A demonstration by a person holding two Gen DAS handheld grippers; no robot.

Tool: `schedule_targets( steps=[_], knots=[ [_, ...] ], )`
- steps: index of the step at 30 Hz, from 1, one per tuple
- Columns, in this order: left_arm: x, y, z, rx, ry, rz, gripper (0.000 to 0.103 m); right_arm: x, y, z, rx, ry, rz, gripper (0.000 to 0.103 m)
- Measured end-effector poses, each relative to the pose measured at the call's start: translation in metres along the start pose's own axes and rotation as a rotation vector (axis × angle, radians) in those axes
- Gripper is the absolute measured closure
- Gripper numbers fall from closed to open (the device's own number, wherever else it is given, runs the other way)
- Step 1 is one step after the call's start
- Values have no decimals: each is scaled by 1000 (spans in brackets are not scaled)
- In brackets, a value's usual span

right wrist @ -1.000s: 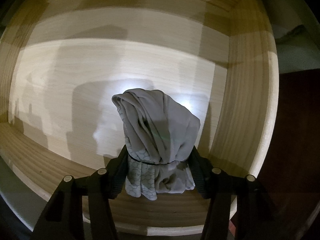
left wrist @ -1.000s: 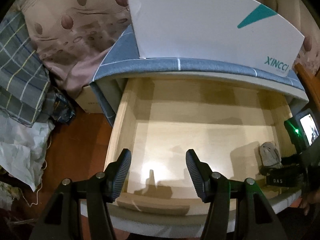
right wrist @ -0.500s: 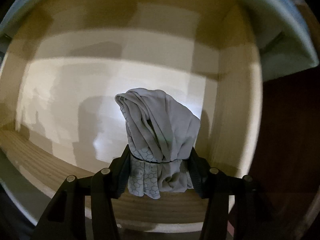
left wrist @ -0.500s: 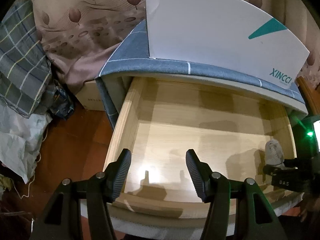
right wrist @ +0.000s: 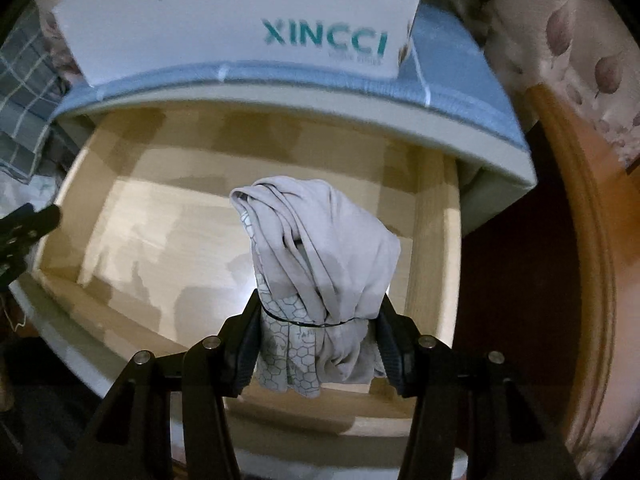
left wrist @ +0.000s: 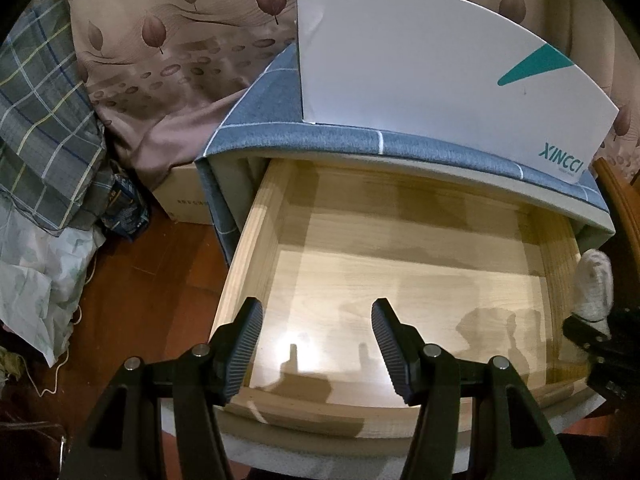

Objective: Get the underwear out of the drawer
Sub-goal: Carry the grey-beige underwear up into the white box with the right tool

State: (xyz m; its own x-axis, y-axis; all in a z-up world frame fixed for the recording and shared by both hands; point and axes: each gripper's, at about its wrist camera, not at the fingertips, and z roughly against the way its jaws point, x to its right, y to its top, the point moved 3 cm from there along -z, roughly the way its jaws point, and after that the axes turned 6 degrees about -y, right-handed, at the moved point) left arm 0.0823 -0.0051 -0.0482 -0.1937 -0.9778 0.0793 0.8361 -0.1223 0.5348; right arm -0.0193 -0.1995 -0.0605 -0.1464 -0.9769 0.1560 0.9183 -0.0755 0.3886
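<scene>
My right gripper [right wrist: 318, 332] is shut on a bundled grey underwear [right wrist: 320, 248] with a hexagon-print band, held up above the open wooden drawer [right wrist: 434, 248]. In the left wrist view the underwear [left wrist: 595, 286] shows at the far right, above the drawer's right wall, with the right gripper [left wrist: 592, 338] under it. My left gripper [left wrist: 316, 344] is open and empty, hovering over the front left of the drawer [left wrist: 248, 248]. The drawer floor shows nothing else inside.
A white XINCCI box [left wrist: 420, 76] stands on the blue-grey cabinet top [left wrist: 352, 136] above the drawer. Leaf-print bedding [left wrist: 168, 52], a plaid cloth [left wrist: 40, 112] and a cardboard box [left wrist: 184, 200] lie left. Dark wood floor [left wrist: 152, 280] is left, a wooden frame [right wrist: 576, 240] right.
My right gripper has lifted the underwear up and back out of the drawer; the box and cabinet top now show above it. My left gripper has drawn back slightly.
</scene>
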Motion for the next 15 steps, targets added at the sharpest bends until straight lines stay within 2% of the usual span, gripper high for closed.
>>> schedule_targets(
  steps=[6,15],
  knots=[
    [0,0,1,7,4,0,45,13,14,34,129,17,-72,55],
    [0,1,3,14,5,-1,45,20,77,98,292,45,-111,55]
  ],
)
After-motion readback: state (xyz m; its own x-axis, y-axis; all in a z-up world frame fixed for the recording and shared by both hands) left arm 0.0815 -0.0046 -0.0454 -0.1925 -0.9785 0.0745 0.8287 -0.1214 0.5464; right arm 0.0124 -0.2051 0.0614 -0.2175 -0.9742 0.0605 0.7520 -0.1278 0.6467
